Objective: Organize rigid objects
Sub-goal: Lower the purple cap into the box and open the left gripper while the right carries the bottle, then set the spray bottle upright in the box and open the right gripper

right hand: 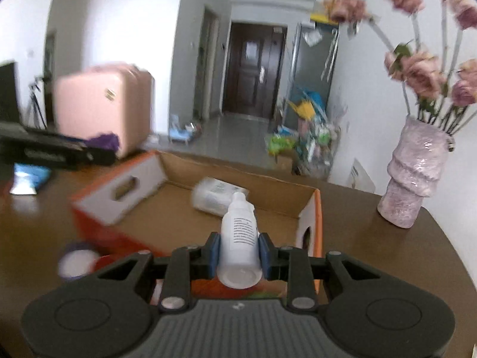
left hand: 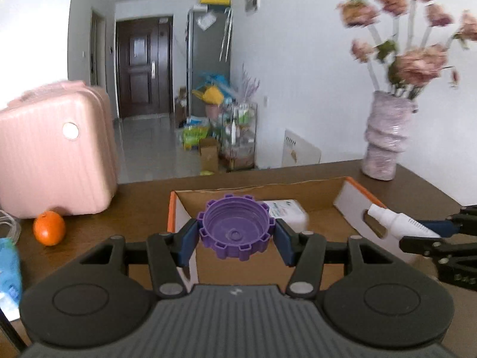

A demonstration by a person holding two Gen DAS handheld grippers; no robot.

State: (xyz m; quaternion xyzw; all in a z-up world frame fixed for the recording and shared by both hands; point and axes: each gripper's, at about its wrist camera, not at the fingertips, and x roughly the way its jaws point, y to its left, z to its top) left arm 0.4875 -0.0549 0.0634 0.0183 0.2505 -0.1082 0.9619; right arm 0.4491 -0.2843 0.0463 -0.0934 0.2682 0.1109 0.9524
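Now my left gripper [left hand: 236,234] clamps the purple cap [left hand: 236,227], my right gripper [right hand: 238,258] the white bottle [right hand: 238,247] — I'd lower both well inside the cardboard box [left hand: 351,200] before releasing.

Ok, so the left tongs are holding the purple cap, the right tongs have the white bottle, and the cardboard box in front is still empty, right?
Not quite. The box is not empty: a white container already lies on its side inside, clearest in the right wrist view. The rest stands: the left tongs are shut on the purple cap and the right tongs on the white bottle.
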